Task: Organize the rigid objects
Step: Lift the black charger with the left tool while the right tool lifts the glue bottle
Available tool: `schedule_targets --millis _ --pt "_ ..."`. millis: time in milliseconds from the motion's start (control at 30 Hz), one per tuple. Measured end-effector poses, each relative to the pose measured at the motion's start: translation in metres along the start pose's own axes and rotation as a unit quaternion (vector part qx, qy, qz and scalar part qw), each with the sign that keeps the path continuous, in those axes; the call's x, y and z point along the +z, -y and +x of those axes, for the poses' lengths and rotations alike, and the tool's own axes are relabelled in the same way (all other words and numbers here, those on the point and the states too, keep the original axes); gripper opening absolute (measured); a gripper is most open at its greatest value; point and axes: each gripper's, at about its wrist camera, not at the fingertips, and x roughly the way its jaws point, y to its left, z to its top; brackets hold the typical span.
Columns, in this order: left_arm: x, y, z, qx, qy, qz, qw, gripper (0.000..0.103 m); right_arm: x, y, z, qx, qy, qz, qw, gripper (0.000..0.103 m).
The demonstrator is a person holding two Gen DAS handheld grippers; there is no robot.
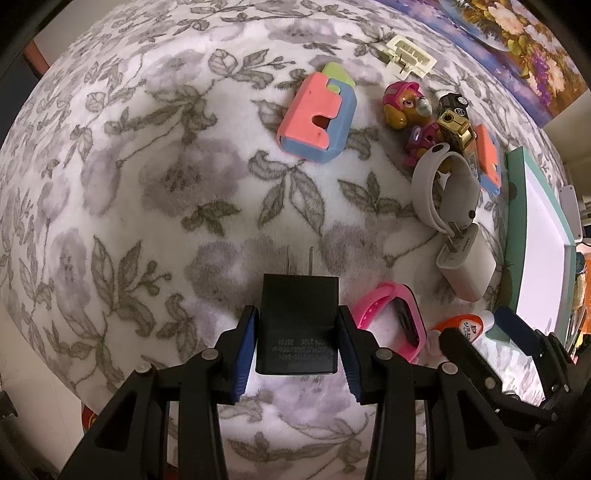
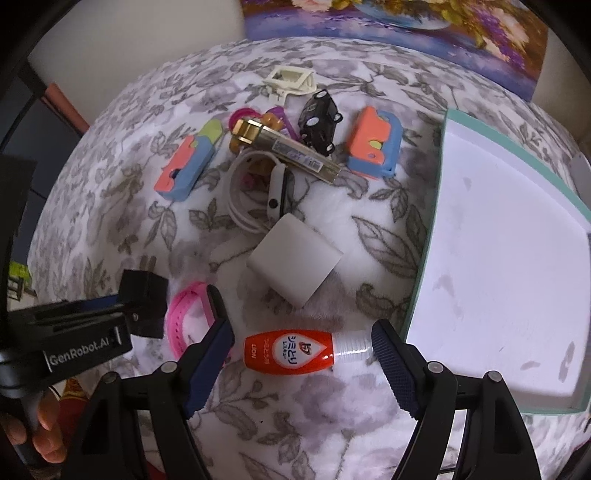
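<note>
Grey floral blanket (image 1: 147, 192) under scattered toys, painting (image 2: 406, 22) behind

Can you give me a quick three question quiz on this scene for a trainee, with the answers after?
1. True or false: the left gripper is shut on the black charger.
2. Which thing lies between the open fingers of the right gripper? A) white charger B) orange bottle C) pink band
3. Fill in: the white tray has a ____ coloured rim.

Key:
1. True; both pads press its sides.
2. B; it lies sideways on the floral blanket, not yet gripped.
3. Teal.
</note>
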Motion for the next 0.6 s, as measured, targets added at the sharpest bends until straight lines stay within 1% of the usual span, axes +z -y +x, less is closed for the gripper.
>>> schedule_targets --millis 100,300,600 --pt "0.0005 0.0002 0.0007 0.000 -0.001 0.000 1.0000 0.043 -0.0020 -0.0046 0.0016 -0.001 -0.007 -0.012 1.000 0.082" --pt "0.0000 0.0001 0.0007 0.000 -0.001 0.001 1.0000 0.043 -0.0027 -0.0051 0.0034 0.021 -0.014 -0.007 1.000 0.083" --pt "0.0003 0.0028 0.0073 0.006 -0.004 0.007 0.9999 0.044 -0.0041 -0.0069 0.0053 0.000 -0.024 -0.010 1.000 0.082"
